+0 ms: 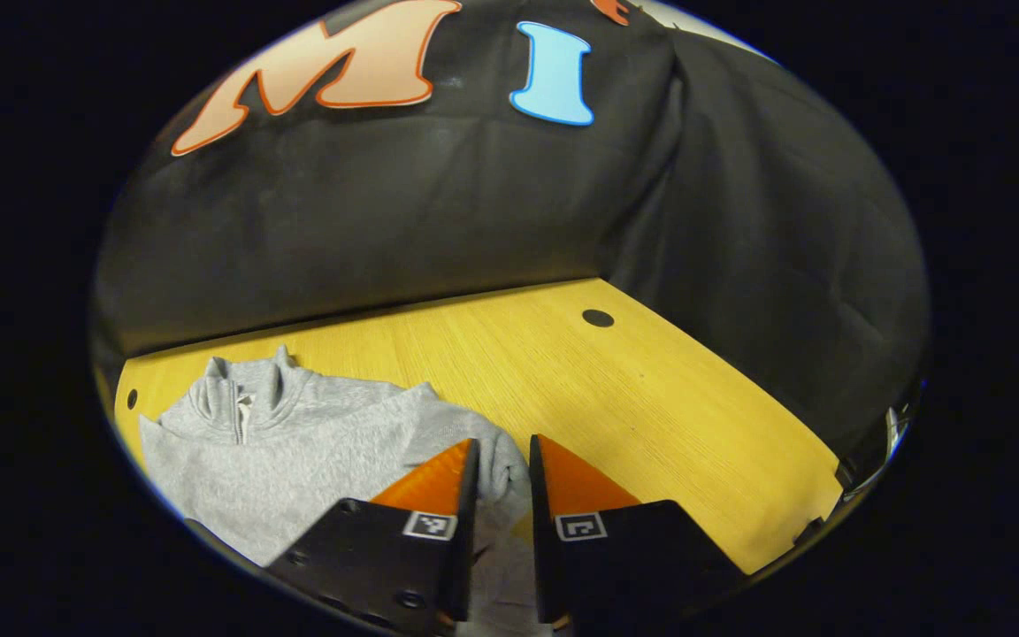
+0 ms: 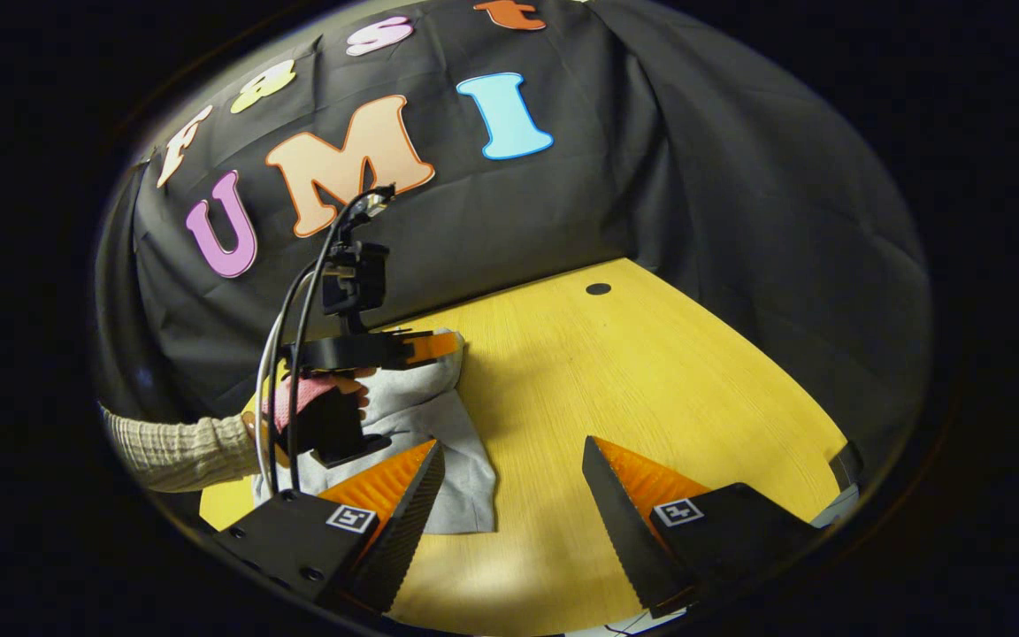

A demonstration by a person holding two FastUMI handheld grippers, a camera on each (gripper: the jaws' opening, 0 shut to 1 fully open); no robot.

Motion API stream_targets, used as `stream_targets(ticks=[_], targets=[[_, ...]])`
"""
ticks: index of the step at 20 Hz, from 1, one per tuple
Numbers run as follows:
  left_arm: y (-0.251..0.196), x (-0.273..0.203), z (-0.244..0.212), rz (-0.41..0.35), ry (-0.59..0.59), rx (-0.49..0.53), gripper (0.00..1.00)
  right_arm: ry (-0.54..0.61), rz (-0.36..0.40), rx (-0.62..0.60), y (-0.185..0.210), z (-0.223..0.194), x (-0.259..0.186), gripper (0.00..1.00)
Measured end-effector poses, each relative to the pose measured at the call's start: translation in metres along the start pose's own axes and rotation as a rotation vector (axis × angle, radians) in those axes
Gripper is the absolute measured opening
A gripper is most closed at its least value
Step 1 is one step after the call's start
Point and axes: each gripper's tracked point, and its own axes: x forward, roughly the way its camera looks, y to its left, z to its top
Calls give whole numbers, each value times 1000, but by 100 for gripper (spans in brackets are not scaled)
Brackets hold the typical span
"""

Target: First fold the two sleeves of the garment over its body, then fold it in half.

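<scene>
Left gripper view: grey garment (image 1: 297,451) lies on the yellow wooden worktop (image 1: 651,416), in the lower left of the frame, zip collar (image 1: 240,398) toward the upper left, near the back edge. Left hand-held gripper (image 1: 502,460) at bottom centre — fingers nearly closed, narrow gap, grey fabric bunched between them at the garment's right edge. Both fingers look to press on that cloth, most likely the sleeve (image 1: 496,456), raised a little off the wood. Dark round hole (image 1: 598,318) in the worktop, upper centre. Black cloth wall (image 1: 474,203) behind and to the right.

Right gripper view: right hand-held gripper (image 2: 514,460) at the bottom, jaws spread wide, nothing between them, bare worktop (image 2: 651,380) under the gap. Its left finger (image 2: 412,482) overlaps the lower edge of the garment (image 2: 448,442); cannot tell if it touches. The garment sits left of centre, partly hidden. The other hand-held gripper (image 2: 448,347) shows farther off at left centre, tips at a lifted fold of grey cloth, with a camera mount (image 2: 355,279) and cables (image 2: 293,372) above it. A hand (image 2: 315,398) in a ribbed cream sleeve (image 2: 178,447) holds it — coming in from the left edge. Hole (image 2: 598,288) at upper centre.
</scene>
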Motion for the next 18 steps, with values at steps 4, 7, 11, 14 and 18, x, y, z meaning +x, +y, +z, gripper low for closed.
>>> stream_targets(ticks=[4,7,11,14,18], targets=[[2,-13,14,40,-71,-37,96,19,29,-31,2,-6,5,94],[13,-37,19,71,-96,-63,96,20,51,-41,9,-7,7,94],[63,-118,12,157,-143,-57,95,60,95,-70,27,-25,17,94],[111,-179,-8,238,-162,-118,95,89,128,-97,42,-37,23,94],[173,-267,-64,389,-110,-143,95,137,155,-134,60,-57,32,98]])
